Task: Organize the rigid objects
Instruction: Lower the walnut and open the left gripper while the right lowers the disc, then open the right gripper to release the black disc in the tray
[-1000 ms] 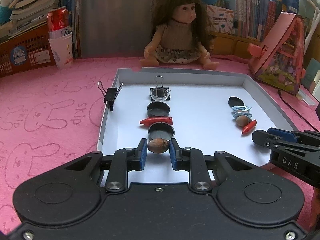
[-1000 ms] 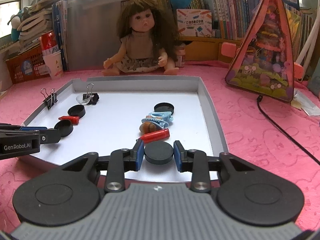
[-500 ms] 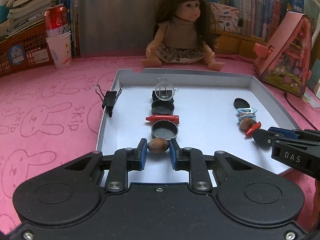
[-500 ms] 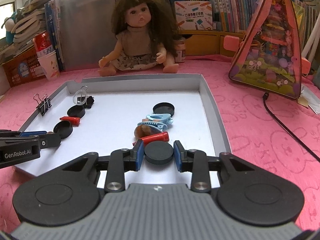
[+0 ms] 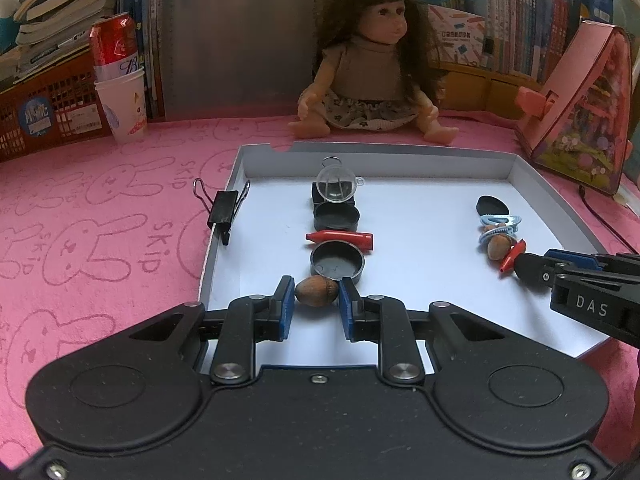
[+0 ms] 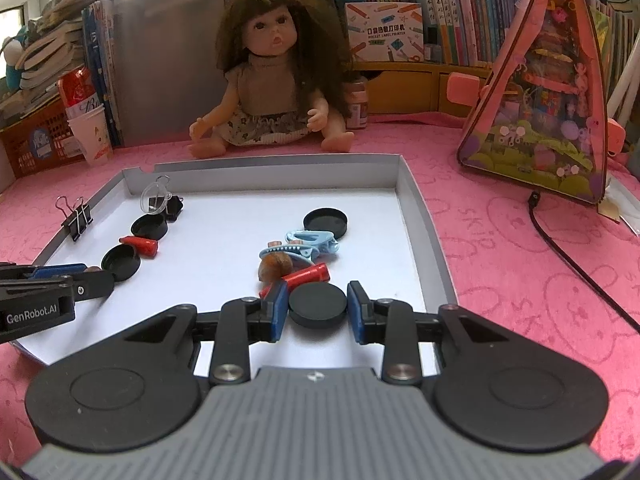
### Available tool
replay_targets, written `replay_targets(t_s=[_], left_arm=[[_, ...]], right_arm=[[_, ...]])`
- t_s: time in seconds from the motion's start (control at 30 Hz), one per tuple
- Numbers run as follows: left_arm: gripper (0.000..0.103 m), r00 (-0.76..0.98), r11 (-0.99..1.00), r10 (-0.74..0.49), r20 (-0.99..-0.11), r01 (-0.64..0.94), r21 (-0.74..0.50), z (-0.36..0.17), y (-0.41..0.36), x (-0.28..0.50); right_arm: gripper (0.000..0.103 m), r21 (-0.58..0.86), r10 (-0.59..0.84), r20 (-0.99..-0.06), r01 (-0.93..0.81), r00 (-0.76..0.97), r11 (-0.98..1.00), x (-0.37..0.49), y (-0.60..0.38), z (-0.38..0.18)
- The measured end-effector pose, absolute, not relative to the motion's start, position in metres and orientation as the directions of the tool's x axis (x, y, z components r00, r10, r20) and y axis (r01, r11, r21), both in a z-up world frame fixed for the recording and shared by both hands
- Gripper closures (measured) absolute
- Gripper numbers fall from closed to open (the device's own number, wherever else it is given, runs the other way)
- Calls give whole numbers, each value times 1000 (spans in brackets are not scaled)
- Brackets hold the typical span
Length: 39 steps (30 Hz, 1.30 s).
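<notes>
Between the left gripper's (image 5: 317, 297) blue pads sits a brown nut (image 5: 317, 290), pinched tight over the white tray (image 5: 532, 184), a black cap (image 5: 337, 261) just beyond it, while the right gripper (image 6: 317, 306) clamps a black disc (image 6: 317, 305) beside a red cap (image 6: 306, 276).

Brown nut (image 5: 317, 290) and black round cap (image 6: 317, 305) sit above white tray (image 6: 224, 248).
</notes>
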<state>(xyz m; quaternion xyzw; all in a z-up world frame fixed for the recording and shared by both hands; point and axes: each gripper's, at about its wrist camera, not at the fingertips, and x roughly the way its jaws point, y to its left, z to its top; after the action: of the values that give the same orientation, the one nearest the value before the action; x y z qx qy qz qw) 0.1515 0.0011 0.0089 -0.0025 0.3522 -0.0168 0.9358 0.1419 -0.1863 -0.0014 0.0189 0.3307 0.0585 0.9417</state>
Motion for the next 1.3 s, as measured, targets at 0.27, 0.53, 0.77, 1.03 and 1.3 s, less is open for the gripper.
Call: replay_targets(t_s=[0.27, 0.53, 0.77, 1.03, 1.3], left_arm=[[80, 753, 1000, -30, -658, 29, -13, 9, 1, 151], [72, 756, 1000, -27, -654, 29, -8, 9, 0, 148], [63, 759, 1000, -21, -651, 26, -2, 10, -1, 146], [54, 765, 1000, -19, -643, 29, 6, 12, -2, 140], [45, 771, 999, -24, -636, 36, 6, 19, -5, 132]], right_arm=[[66, 70, 119, -620, -97, 776, 993, 141, -186, -1], [55, 70, 119, -615, -96, 780, 993, 139, -187, -1], [46, 60, 112, -611, -96, 784, 994, 136, -186, -1], [38, 48, 109, -602, -100, 791, 994, 133, -184, 2], [27, 54, 104, -591, -89, 800, 995, 129, -187, 8]])
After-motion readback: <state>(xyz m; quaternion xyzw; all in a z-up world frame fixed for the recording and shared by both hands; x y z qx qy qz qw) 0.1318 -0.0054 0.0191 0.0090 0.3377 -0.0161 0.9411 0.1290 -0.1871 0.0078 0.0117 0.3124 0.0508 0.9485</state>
